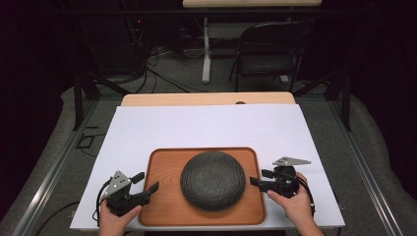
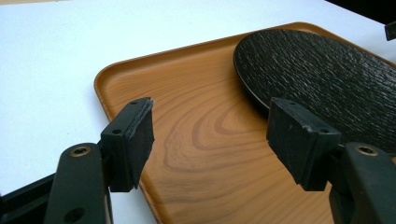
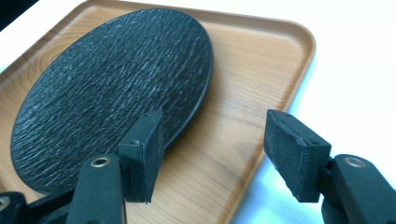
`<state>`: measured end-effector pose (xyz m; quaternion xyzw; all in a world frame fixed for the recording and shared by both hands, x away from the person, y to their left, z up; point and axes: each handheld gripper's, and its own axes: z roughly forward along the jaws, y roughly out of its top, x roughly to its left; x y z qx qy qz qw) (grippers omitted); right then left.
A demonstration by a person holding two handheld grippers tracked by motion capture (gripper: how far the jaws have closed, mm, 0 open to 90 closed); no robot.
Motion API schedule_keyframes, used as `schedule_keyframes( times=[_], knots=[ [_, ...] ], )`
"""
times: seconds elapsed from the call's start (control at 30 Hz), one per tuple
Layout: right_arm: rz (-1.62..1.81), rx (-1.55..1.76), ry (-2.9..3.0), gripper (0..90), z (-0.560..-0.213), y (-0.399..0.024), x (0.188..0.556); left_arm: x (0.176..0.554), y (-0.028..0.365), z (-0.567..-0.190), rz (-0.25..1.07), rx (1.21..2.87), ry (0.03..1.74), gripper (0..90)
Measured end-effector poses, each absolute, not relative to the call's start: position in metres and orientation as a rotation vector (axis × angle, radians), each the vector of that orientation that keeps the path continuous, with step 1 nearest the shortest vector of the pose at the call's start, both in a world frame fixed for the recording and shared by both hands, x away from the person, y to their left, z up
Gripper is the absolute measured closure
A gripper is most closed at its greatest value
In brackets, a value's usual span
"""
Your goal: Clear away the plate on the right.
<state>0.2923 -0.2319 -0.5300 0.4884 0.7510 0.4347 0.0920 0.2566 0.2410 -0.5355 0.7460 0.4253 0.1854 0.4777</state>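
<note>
Left gripper [image 1: 149,181] at the left edge of the wooden tray [image 1: 162,196], jaws spread, nothing held. Dark textured plate [image 1: 213,180] sits at the tray's centre on the white surface [image 1: 206,125]. Right gripper [image 1: 259,179] at the tray's right edge, jaws spread wide, nothing between them, close to the plate rim.

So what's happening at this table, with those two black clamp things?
A person holds a left gripper and a right gripper, one at each side of a wooden tray on a white sheet. A dark round plate lies on the tray. Both grippers are open at the tray's side edges, gripping nothing yet.
</note>
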Motion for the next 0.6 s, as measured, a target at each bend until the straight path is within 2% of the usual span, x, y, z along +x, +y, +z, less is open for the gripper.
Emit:
schedule_keyframes(
  times=[0.6],
  knots=[
    [1.385, 1.584, 2.177, 39.5, -0.545, -0.247, 0.295, 0.258, 0.240, -0.536, 0.449, 1.837, 1.054, 33.3]
  ],
)
